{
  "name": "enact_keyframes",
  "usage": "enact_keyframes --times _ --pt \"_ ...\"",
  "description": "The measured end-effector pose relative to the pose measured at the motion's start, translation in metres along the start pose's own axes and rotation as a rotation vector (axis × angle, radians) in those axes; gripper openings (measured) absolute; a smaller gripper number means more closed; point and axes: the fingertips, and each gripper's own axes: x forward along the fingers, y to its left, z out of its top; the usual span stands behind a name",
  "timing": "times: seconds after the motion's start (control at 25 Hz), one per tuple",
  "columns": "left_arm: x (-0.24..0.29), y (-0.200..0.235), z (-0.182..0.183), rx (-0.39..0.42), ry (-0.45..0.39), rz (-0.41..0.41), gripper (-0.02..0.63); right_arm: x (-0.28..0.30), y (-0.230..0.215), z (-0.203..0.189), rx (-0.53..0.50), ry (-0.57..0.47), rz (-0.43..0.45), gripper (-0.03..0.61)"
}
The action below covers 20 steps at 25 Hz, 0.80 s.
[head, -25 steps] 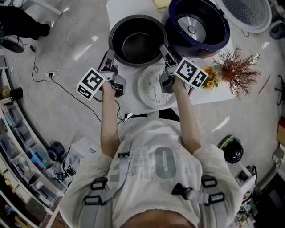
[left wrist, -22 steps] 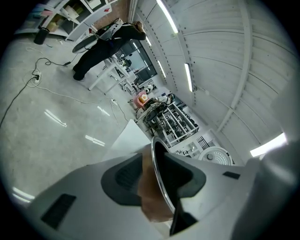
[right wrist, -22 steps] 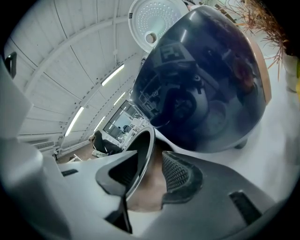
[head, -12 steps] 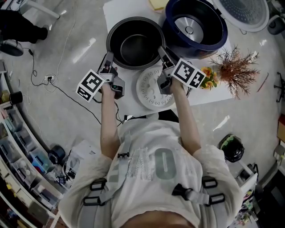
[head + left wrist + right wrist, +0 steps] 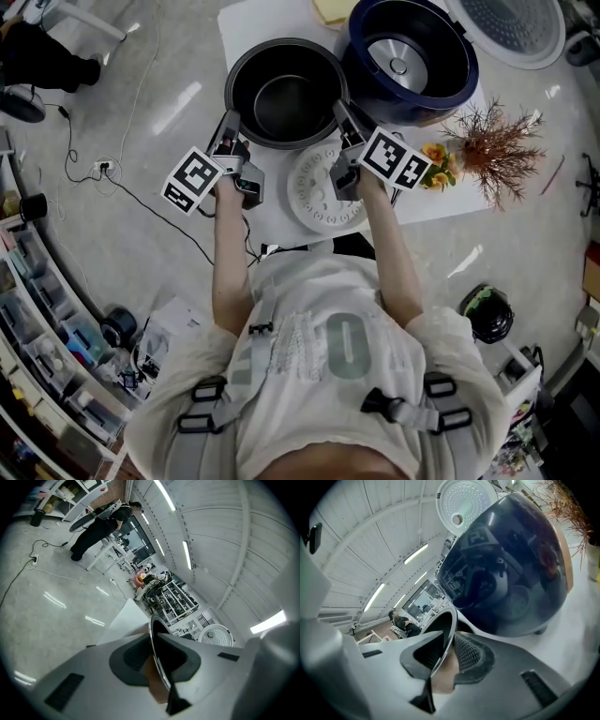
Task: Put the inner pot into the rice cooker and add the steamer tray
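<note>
Glossy grey floor, streaked with lamp reflections | black cable trailing from a power strip | cluttered shelving along the left edge | white table | ribbed white ceiling with long light strips

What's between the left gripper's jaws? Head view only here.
Observer: The inner pot, its rim edge-on. The left gripper has just been closing, and its pads sit on both sides of the rim.
Operator: Right side?
Observer: Same. The right gripper has just been closing, with the rim between its pads.
Operator: Cooker base?
Observer: The rice cooker stands on a small foot on the white table, just beyond that gripper.
</note>
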Motion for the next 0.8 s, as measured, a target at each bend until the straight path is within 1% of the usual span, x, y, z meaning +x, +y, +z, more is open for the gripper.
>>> enact_keyframes --times 0.2,0.36,0.44,0.56,0.8 --pt "0.002 0.001 -0.002 0.018 0.008 0.013 0.055 0.000 -0.003 0.001 -0.001 0.006 -0.007 0.072" --pt "0.002 0.000 -0.001 0.017 0.002 0.023 0.052 0.001 -0.001 0.002 -0.007 0.018 -0.013 0.069" --pt "-0.002 -0.005 0.003 0.017 -0.012 0.010 0.051 0.000 0.005 0.005 -0.021 0.013 -0.001 0.069" --pt "-0.007 -0.019 0.016 0.043 -0.037 -0.014 0.049 -0.003 0.024 0.017 -0.068 -0.009 0.027 0.069" --pt "-0.014 -0.064 0.057 0.101 -0.129 -0.099 0.049 -0.001 0.074 0.056 -0.161 -0.068 0.113 0.069"
